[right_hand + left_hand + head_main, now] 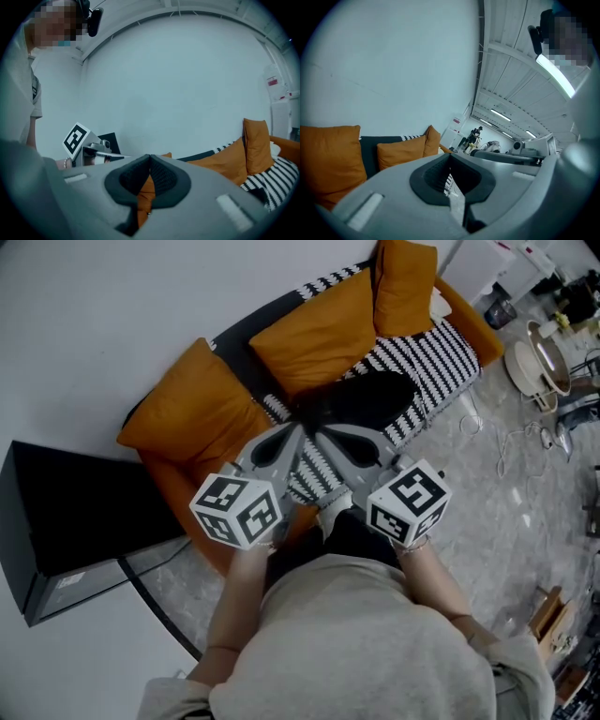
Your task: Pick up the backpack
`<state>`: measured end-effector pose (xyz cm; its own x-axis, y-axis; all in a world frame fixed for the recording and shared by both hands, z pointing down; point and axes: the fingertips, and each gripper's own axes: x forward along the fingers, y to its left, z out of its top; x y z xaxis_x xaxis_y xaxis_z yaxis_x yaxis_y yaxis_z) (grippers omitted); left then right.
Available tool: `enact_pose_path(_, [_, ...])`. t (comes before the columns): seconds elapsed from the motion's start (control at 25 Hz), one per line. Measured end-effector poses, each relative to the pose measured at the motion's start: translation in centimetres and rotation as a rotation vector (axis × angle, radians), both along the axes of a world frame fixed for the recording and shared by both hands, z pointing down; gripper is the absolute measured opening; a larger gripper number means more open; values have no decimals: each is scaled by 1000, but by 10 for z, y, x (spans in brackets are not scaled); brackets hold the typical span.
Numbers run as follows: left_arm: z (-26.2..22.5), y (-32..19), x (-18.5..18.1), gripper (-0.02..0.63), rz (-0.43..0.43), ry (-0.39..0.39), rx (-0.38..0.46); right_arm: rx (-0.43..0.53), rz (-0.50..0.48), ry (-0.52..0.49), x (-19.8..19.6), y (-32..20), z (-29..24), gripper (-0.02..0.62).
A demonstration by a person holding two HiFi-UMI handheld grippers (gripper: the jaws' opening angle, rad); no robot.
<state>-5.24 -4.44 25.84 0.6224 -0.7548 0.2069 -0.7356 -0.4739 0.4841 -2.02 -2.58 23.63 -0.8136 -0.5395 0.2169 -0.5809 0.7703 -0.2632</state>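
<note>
A black backpack (370,399) lies on the black-and-white patterned seat of an orange sofa (202,404), in front of the orange cushions (323,329). Held side by side, both grippers point at the sofa, their tips just short of the backpack's near left end. My left gripper (298,430) (450,155) has its jaw tips together with nothing between them. My right gripper (324,433) (149,157) is shut and empty too. The left gripper's marker cube (75,139) shows in the right gripper view. In the head view a dark blur hides where the tips end.
A black cabinet (75,531) stands left of the sofa against the white wall. Pots and clutter (539,362) sit at the far right, with cables (525,437) on the marbled floor. A wooden item (546,615) stands at the lower right.
</note>
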Motion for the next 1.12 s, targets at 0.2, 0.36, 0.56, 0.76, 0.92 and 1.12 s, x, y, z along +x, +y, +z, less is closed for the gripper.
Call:
enact_pose_path(0.2, [17,2,-4,5,5,-28,-29,-10,-25,21,-8,-2,8,3])
enact_pose_path(0.36, [29,2,-9,5,-10,-52,-52,-26,-16,47,1,-11,17,3])
enact_pose_path(0.56, [36,-9,-14,5,-32,-55,-59,-48,-41,45,-2,-29,25,3])
enact_pose_path(0.76, [44,-22,-11,5,-32,-65,-64,-78,-96,60,-5,-47,38,3])
enact_pose_path(0.92, [49,-39,-14,6,-74,-13,-37,-102,-123,91,-7,-61,63,3])
enact_pose_path(1.12, [72,-46,-15,6,-95,4,-58,-159,-148,98,-4,-68,94,3])
